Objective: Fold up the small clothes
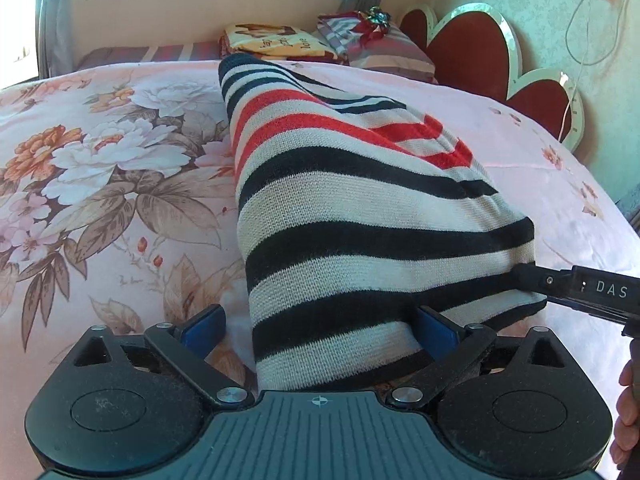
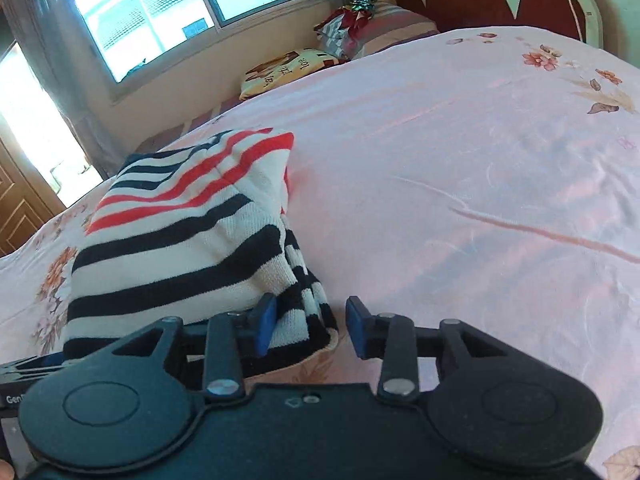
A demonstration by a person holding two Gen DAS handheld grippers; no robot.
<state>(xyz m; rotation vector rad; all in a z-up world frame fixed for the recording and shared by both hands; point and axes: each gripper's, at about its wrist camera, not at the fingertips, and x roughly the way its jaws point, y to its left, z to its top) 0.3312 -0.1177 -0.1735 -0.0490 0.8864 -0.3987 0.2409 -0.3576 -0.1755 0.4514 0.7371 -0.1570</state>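
A knit garment with white, black and red stripes (image 1: 340, 208) lies folded on the pink floral bedspread (image 1: 100, 168). My left gripper (image 1: 320, 328) is open, its blue pads on either side of the garment's near end, which lies between the jaws. My right gripper shows in the left wrist view (image 1: 528, 280) at the garment's right edge. In the right wrist view the right gripper (image 2: 310, 326) is open, with the garment's (image 2: 180, 240) near corner between its blue pads.
Folded blankets and pillows (image 1: 332, 40) sit at the head of the bed by a red heart-shaped headboard (image 1: 480, 48). A window (image 2: 152, 8) is behind. The bedspread (image 2: 460, 180) stretches to the right of the garment.
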